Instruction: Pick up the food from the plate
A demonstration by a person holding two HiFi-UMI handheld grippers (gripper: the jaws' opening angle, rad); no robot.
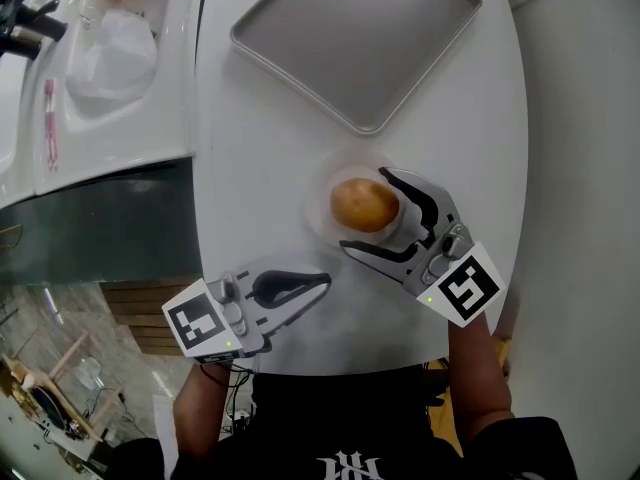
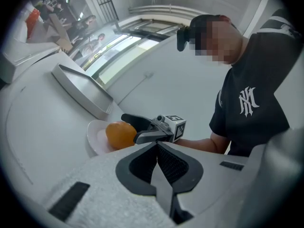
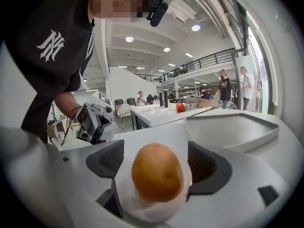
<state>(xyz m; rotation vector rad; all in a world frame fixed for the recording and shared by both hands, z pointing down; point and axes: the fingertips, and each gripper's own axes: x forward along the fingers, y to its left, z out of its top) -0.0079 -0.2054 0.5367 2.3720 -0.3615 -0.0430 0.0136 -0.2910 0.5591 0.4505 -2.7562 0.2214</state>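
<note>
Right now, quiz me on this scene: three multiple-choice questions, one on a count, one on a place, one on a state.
1. How many grey trays are on the table? A. one B. two C. three
2. Where does the food lie? A. in the tray B. on the small white plate C. on bare table
3. The right gripper has its fingers: A. shut beside the plate B. open, either side of the food C. clamped on the tray
Answers: A, only one tray shows; B, the plate's rim rings the food; B, the right gripper view shows them wide apart around it.
</note>
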